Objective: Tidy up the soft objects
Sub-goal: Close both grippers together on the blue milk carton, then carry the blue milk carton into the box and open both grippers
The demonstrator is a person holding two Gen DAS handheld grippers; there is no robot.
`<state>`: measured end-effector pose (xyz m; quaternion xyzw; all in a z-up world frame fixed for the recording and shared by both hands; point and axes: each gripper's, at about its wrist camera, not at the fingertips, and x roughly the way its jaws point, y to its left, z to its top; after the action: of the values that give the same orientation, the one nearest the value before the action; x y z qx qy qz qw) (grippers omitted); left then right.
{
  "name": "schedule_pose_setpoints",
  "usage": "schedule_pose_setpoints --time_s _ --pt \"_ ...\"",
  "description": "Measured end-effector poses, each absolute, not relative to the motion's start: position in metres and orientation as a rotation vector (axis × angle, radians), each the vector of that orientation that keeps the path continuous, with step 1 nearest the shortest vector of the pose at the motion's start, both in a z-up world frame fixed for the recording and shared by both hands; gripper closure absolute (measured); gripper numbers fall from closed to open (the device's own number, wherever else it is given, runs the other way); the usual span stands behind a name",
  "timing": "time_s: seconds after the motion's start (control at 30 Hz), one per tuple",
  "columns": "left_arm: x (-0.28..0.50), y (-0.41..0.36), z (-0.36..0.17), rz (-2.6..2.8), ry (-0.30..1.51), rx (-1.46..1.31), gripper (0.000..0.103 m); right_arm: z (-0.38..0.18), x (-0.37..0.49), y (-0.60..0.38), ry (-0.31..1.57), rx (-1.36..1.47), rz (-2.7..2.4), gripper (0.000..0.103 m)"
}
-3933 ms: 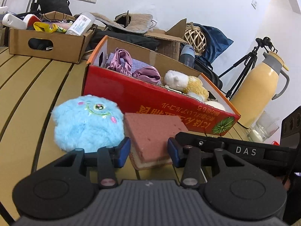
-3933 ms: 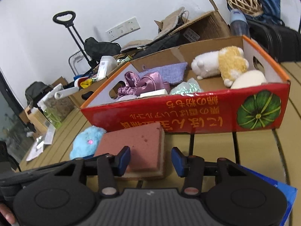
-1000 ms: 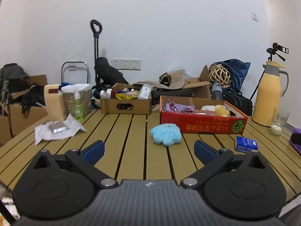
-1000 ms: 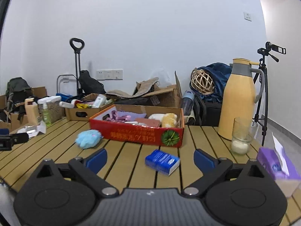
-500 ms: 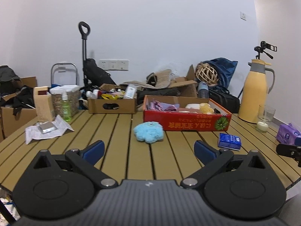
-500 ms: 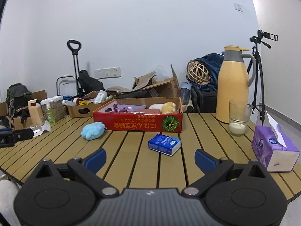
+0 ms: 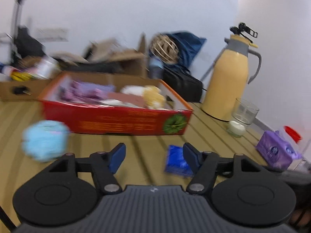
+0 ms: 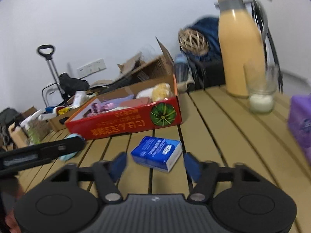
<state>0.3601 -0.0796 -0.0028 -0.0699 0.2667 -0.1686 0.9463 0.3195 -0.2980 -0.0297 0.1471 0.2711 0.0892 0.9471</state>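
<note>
"Right wrist view: why is the right claw (image 8: 154, 164) spread so wide?"

"It frames the blue tissue pack (image 8: 157, 152), lying at twelve o'clock just beyond the tips; I'd guess that goes next."

"And the left claw (image 7: 153, 157)?"

"Spread too, gripping nothing. The fluffy blue toy (image 7: 45, 140) sits on the surface (image 7: 204, 124) at its ten o'clock, outside the red box (image 7: 116, 122) where the other soft things lie."

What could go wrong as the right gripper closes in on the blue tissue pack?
The right gripper is open, with the blue tissue pack lying angled ahead, so the fingers may push it away. The glass and yellow flask stand nearby, so a wide swing might topple them.
</note>
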Motion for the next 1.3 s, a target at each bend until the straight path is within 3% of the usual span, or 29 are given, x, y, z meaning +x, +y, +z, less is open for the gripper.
schedule_pose_setpoints --time_s 0.07,0.13,0.2,0.3,0.57,0.63,1.0,1.3 --pt "0.387 -0.090 -0.016 -0.362 0.611 -0.185 0.059 -0.042 0.346 -0.300 0.573 0.327 0.161 0.053" --pt "0.407 -0.096 -0.032 -0.407 0.679 -0.227 0.069 -0.054 0.361 -0.301 0.592 0.345 0.156 0.069" --pt "0.417 -0.098 -0.046 -0.437 0.719 -0.236 0.082 -0.068 0.369 -0.302 0.599 0.396 0.154 0.073" --pt "0.415 -0.095 -0.055 -0.467 0.695 -0.236 0.083 -0.071 0.370 -0.304 0.585 0.420 0.153 0.078" --pt "0.414 -0.093 -0.053 -0.465 0.695 -0.250 0.083 -0.075 0.377 -0.307 0.594 0.456 0.165 0.078" --pt "0.405 -0.091 -0.046 -0.451 0.706 -0.261 0.084 -0.073 0.375 -0.308 0.591 0.463 0.170 0.084" --pt "0.238 -0.042 0.032 -0.390 0.486 -0.229 0.084 0.004 0.245 -0.267 0.476 0.350 0.328 0.087" --pt "0.192 -0.026 0.062 -0.372 0.383 -0.241 0.084 0.041 0.197 -0.246 0.403 0.294 0.377 0.087"
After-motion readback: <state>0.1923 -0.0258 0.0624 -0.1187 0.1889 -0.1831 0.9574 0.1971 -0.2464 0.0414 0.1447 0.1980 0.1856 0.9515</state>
